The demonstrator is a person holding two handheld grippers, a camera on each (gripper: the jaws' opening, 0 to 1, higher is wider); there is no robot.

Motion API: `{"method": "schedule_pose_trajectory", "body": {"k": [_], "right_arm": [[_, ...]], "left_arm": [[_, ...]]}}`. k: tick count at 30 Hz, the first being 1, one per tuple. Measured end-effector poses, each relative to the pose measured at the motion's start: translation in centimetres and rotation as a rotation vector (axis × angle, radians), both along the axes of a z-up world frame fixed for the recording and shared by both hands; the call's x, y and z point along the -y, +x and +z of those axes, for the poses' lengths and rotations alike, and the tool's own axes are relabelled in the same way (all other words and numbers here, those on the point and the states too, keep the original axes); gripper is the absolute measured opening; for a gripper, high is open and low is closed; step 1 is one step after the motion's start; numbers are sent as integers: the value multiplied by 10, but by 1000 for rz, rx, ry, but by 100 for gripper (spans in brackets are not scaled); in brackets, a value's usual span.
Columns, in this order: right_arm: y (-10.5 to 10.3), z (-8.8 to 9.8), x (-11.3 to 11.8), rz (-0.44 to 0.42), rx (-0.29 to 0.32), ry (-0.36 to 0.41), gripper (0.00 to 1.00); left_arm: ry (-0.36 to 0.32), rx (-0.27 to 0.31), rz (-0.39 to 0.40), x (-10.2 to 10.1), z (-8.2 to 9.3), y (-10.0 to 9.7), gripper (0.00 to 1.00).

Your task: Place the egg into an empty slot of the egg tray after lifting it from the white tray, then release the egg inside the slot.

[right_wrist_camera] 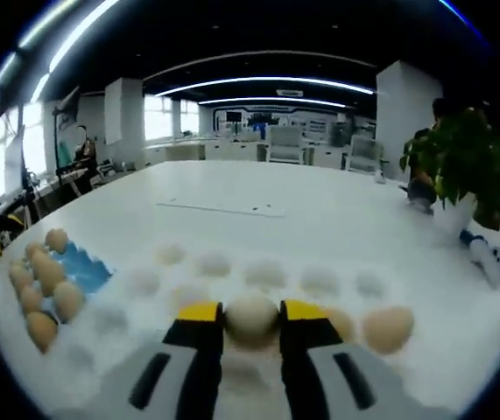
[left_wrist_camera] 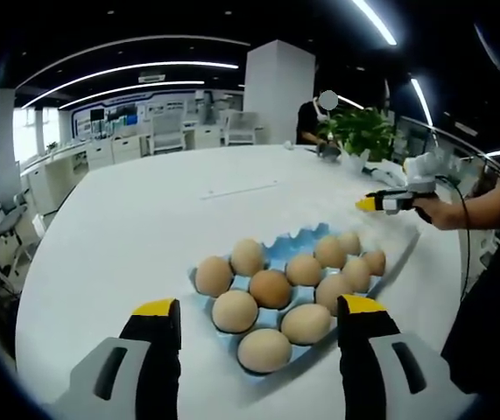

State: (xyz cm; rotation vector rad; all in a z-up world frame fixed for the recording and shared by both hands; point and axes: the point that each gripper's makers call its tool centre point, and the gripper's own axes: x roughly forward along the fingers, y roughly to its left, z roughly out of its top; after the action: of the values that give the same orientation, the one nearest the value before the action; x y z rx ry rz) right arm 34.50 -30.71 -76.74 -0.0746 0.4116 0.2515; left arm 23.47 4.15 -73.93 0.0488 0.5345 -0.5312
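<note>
pale tan egg (right_wrist_camera: 251, 318) clamped in right gripper (right_wrist_camera: 251, 313) over white tray (right_wrist_camera: 320, 282); one egg (right_wrist_camera: 387, 328) at 3 o'clock. blue egg tray (left_wrist_camera: 313, 237) holds eleven; left gripper (left_wrist_camera: 258, 308) jaws apart.

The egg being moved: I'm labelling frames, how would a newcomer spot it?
On the white table, find the white tray of round hollows. At its near edge, one pale egg sits clamped between the right hand-held gripper's yellow tips; the other eggs lie untouched.

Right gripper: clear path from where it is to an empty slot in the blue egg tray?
Probably yes. The right gripper is shut on an egg over the white tray. The blue egg tray lies off to one side with bare slots, and nothing stands between.
</note>
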Motion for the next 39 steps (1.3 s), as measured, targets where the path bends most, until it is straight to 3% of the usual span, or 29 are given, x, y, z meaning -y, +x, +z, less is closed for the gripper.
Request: {"method": "schedule_pose_trajectory", "body": {"k": [7, 10, 39], "right_arm": [[2, 22, -14, 32, 33, 53, 24], [1, 28, -31, 76, 40, 73, 24], [-6, 35, -167, 401, 30, 131, 24]], "left_arm": [[3, -4, 6, -4, -2, -1, 73], [2, -2, 7, -5, -2, 0, 73], [1, -6, 9, -7, -4, -1, 72]]}}
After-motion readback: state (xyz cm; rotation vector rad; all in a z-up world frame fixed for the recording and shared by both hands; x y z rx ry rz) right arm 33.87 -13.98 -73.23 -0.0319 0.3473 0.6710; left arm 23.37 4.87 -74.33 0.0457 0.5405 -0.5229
